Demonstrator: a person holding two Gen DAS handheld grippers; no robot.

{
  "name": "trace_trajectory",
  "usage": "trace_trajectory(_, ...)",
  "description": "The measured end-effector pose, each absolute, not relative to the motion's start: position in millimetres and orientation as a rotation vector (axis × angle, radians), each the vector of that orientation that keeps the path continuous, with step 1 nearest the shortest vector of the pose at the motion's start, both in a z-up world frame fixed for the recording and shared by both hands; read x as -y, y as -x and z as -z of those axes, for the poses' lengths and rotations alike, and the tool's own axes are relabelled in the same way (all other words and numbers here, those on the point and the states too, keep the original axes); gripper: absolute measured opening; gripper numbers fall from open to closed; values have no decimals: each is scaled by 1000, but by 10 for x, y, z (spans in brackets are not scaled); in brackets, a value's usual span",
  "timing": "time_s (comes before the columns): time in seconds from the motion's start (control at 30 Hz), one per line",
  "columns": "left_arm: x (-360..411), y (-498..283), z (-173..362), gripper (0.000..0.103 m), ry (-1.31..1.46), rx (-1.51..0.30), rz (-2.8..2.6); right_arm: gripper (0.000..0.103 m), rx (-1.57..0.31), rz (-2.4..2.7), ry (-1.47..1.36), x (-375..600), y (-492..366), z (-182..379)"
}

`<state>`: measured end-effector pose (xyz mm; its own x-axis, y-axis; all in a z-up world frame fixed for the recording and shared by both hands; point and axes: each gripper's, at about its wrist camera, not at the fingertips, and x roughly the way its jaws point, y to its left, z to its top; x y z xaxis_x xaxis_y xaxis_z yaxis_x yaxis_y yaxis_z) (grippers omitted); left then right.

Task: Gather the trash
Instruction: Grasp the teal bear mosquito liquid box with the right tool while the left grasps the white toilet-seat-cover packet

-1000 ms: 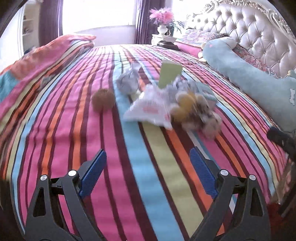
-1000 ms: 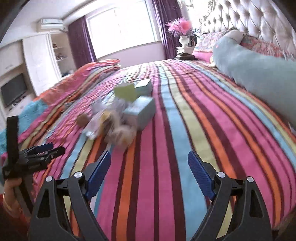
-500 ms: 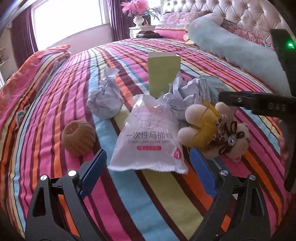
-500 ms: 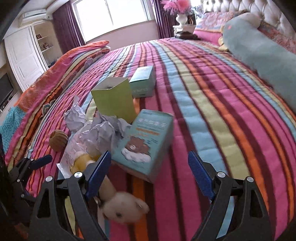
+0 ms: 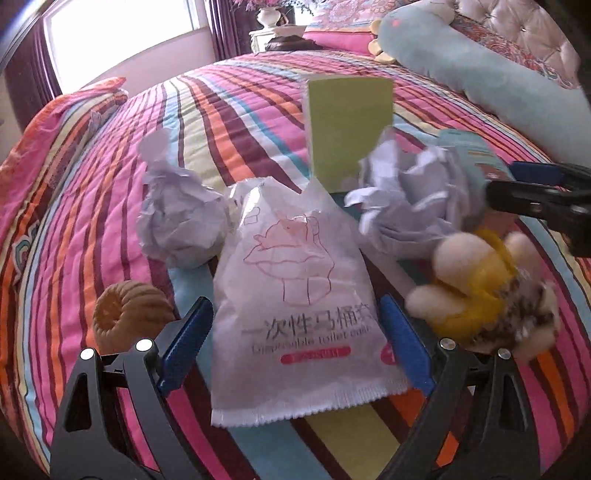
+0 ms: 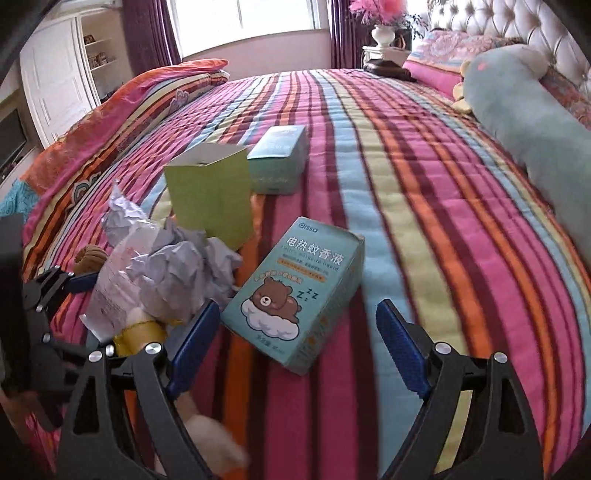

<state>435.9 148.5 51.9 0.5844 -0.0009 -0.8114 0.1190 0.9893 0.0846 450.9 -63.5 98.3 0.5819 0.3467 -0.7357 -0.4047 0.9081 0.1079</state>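
Observation:
A white plastic packet [image 5: 299, 306] lies flat on the striped bedspread, its lower half between the fingers of my open left gripper [image 5: 295, 345]. Two crumpled paper balls [image 5: 177, 218] [image 5: 410, 199] lie beside and behind it, with an upright green box [image 5: 349, 125] at the back. In the right wrist view a teal box with a bear picture [image 6: 299, 288] lies just ahead of my open right gripper [image 6: 293, 345], and a second teal box [image 6: 279, 157] lies farther back. The same paper [image 6: 177, 269], packet [image 6: 114, 280] and green box [image 6: 210, 192] show at left.
A small plush bear [image 5: 484, 291] lies right of the packet and a brown ribbed ball [image 5: 129, 314] left of it. A long blue plush pillow [image 6: 532, 136] lies along the tufted headboard. A folded quilt [image 6: 122, 103] is at the far left. A nightstand with a vase [image 6: 382, 33] stands behind.
Both grippers have moved forward toward the pile. The packet now lies between the left fingers, and the bear box sits just ahead of the right fingers. Both stayed open.

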Motion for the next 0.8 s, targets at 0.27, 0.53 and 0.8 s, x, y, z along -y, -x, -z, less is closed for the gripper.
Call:
trace_trajectory(0.27, -1555, -4578, -456, 89, -33, -995, 32, 82, -913, -496, -22, 522, -4695, -893)
trace_trajectory(0.53, -1565, -4535, -480, 71, -14, -981, 29, 82, -961, -415, -132, 538, -4895, -782)
trace_trajectory(0.8, -1622, -4298, -511, 70, 60, -925, 48, 51, -941, -511, -207, 867, -4748, -791)
